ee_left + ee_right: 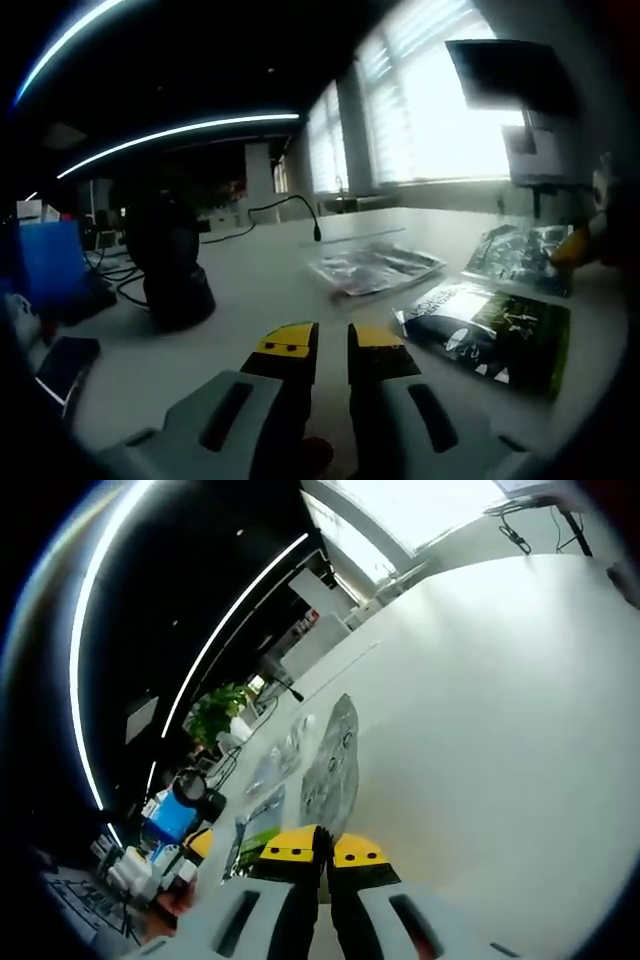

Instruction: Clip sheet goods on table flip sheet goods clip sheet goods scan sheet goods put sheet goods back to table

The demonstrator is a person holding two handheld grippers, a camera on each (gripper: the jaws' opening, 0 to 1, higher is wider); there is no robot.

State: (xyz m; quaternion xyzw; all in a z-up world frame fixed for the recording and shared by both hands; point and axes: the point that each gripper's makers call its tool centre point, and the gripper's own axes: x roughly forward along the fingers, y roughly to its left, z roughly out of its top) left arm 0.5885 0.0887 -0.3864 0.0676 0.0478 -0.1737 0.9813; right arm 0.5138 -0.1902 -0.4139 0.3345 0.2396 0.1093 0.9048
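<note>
Yellow-tipped jaws of the right gripper [318,848] are pressed together on the lower edge of a silver printed packet [332,765], which stands up on edge from the jaws, lifted off the white worktop [500,730]. I judge that this is the step of the clip and lift, with the flip or the scan coming next. The next move calls for a steady hold while the wrist turns, because such a thin packet can slip or bend.

In the left gripper view, the left gripper [333,352] holds nothing; its jaws stand only slightly apart, low over the worktop. A dark green packet [490,332] lies flat just ahead of it and to its right. A silver packet [375,267] lies farther on, and another dark packet [520,255] is beyond, near the window. A black rounded device [170,265] with cables stands to the left.
</note>
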